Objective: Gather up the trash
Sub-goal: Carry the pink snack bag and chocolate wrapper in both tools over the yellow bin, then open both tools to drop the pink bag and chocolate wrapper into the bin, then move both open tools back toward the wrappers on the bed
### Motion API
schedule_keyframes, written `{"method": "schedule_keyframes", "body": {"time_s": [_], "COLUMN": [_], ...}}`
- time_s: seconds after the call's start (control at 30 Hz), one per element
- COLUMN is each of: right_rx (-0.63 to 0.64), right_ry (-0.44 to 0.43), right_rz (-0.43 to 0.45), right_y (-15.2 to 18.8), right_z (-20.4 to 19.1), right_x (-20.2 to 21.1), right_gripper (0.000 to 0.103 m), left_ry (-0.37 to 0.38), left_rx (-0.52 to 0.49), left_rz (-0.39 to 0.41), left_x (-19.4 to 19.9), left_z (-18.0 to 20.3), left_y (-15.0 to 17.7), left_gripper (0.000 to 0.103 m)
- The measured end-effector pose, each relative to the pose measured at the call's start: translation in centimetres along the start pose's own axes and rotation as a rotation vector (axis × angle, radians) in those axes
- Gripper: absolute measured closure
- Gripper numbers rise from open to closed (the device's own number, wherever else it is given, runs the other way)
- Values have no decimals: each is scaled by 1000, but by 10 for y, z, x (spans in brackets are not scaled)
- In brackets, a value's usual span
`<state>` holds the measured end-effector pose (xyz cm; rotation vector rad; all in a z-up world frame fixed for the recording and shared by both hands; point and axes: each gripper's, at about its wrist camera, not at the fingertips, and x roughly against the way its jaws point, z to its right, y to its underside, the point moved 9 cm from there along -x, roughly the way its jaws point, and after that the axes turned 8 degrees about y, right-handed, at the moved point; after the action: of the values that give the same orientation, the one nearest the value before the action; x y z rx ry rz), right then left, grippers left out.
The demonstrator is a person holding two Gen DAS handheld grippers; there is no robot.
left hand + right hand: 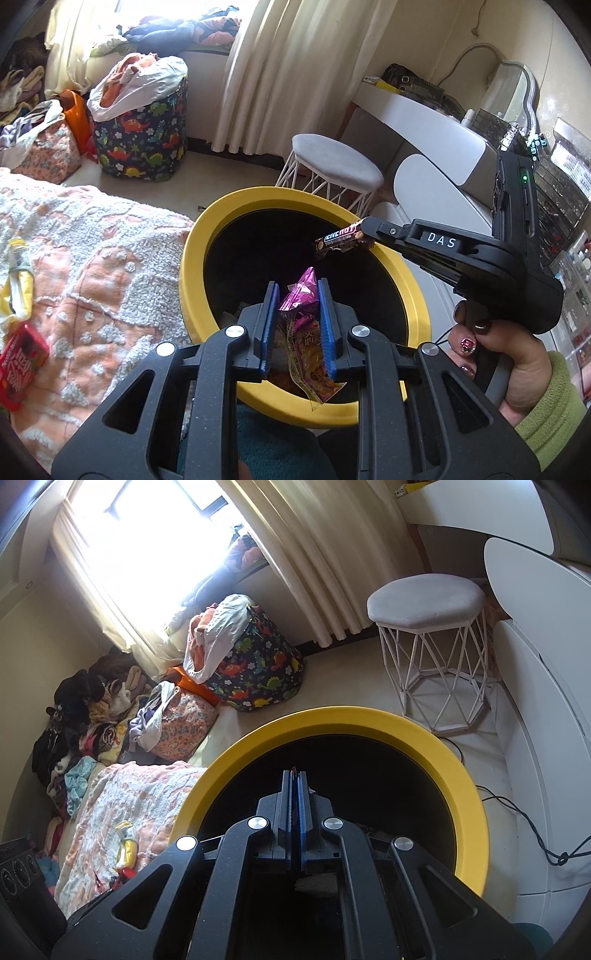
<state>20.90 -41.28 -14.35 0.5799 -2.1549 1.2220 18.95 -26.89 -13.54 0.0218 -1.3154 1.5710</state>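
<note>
With the left tool (297, 328) clamped on the pink wrapper (306, 325) and the right tool (365, 230) pinched shut on the bar wrapper (341, 240), both over the bin (192, 258), release each only once clear inside the rim.

From the left wrist we look forward and down along our left gripper (297, 321), close above the bin (192, 258), with the right gripper (365, 225) entering from the right. From the right wrist we look down along that gripper (294, 775) into the same bin (424, 734), nearer its rim. Both views share the bin, stool (334, 162), blanket (92, 240), dinosaur bag (142, 144) and curtains (288, 74).
</note>
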Motion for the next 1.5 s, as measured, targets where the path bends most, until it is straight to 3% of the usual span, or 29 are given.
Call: {"method": "schedule_keyframes", "body": {"time_s": [0.07, 0.1, 0.13, 0.2, 0.27, 0.33, 0.4, 0.5, 1.1, 1.5], "right_rx": [-11, -14, -16, -16, -25, -25, -10, 4, 118, 231], "right_ry": [-3, -7, -6, -5, -16, -16, -18, -18, -70, -143], "right_rz": [-7, -15, -20, -26, -31, -30, -32, -27, 12, -5], "right_y": [1, 2, 2, 4, 4, 5, 5, 6, 13, 39], "right_z": [2, 2, 2, 2, 0, -1, -2, -8, -61, -113], "right_x": [-2, -3, -4, -6, -6, -6, -7, -5, 12, 18], "right_gripper": [100, 100, 99, 89, 61, 58, 55, 49, 41, 40], "left_ry": [0, 1, -5, -24, -46, -73, -95, -128, -270, -343], "left_rx": [-3, -5, -6, 6, 14, 14, 25, 26, 53, 117], "left_rz": [1, 4, 11, 22, 33, 48, 58, 76, 176, 232], "left_x": [-1, -1, 1, 3, 7, 13, 19, 28, 92, 132], "left_z": [-1, -2, -4, -9, -15, -20, -26, -32, -72, -107], "left_y": [0, -1, -2, -2, -3, -3, -3, -3, -6, -3], "left_gripper": [88, 84, 74, 59, 51, 31, 21, 16, 11, 11]}}
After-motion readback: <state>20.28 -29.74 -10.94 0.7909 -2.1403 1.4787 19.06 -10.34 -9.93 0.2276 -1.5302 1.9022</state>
